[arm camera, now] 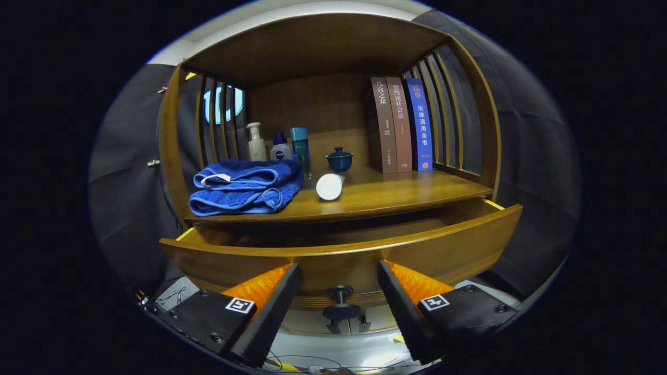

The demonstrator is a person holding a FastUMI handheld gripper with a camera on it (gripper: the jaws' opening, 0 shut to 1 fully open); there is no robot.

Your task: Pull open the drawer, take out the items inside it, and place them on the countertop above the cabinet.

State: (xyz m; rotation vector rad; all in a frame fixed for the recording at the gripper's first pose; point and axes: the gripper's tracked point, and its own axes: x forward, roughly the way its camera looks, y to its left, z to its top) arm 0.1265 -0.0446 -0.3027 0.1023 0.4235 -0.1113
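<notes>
Sitting pulled out from the cabinet (pixel 172 140): drawer (pixel 344 255), front panel curving across just ahead of the fingers. Interior hidden behind the front panel, contents impossible to tell. Drawer knob (pixel 340 302) hanging on the panel's lower middle, in the gap between the fingers, touching neither.

Gripper (pixel 338 276) holding wide apart, gripping nothing, one fingertip (pixel 289 276) left of the knob, the other right of it.

Resting on the countertop (pixel 406 192) directly above the drawer, left to right:
- folded blue towel (pixel 245 187) lying at the left front, near the countertop edge
- pump bottle (pixel 256 141) standing upright behind the towel, against the slatted left side
- small white bottle with dark cap (pixel 281 148) standing just right of the pump bottle
- tall teal bottle (pixel 300 148) standing upright just right of that, touching the towel's far corner or just behind it, cannot tell which
- white cylinder (pixel 330 186) lying on its side, flat end facing the gripper, just right of the towel
- dark blue lidded cup (pixel 340 159) sitting behind the cylinder
- three books (pixel 401 125) standing upright right of the cup, leaning against the right slats, two brown and one blue

Closing the shelf bay above the countertop: wooden back panel and curved top.

Showing below the drawer: pale floor (pixel 333 354) with thin cables (pixel 307 362) trailing across it. Hanging either side of the cabinet: dark booth cloth (pixel 526 130).
</notes>
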